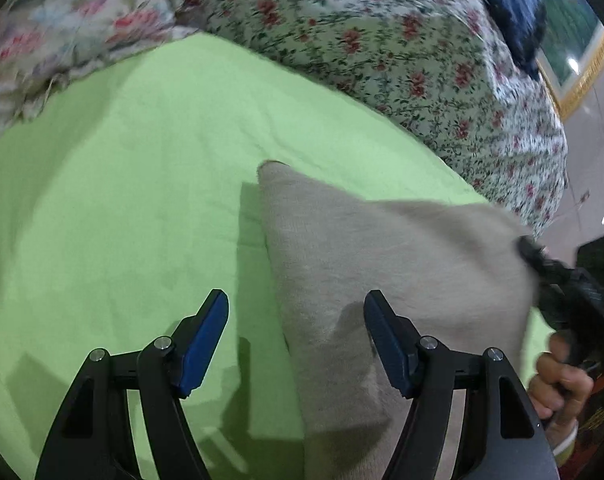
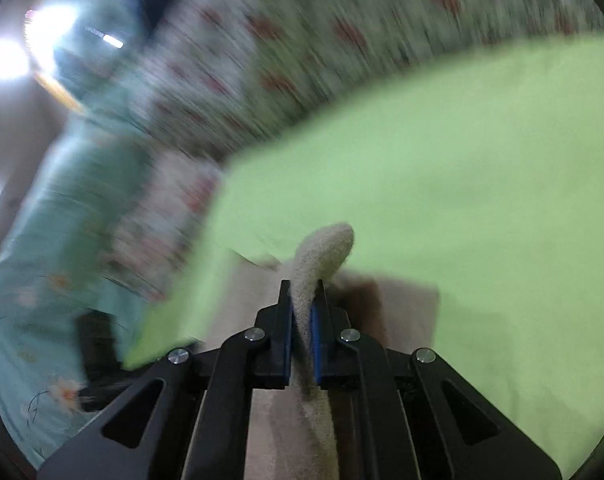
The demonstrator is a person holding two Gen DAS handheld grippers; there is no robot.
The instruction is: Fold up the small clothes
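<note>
A small beige knit garment [image 1: 382,256] lies on the light green sheet [image 1: 141,160], stretched toward the right. My left gripper [image 1: 295,312] is open just above its near left part, with one blue pad [image 1: 205,344] over the sheet and the other over the cloth. My right gripper [image 2: 304,300] is shut on a fold of the beige garment [image 2: 322,252], which sticks up between the pads. In the left wrist view the right gripper [image 1: 542,264] holds the garment's right edge lifted.
A floral quilt [image 1: 382,48] is bunched along the far side of the green sheet. A teal floral cover [image 2: 41,260] hangs at the left in the right wrist view. A framed picture [image 1: 574,64] stands at the far right. The right wrist view is motion-blurred.
</note>
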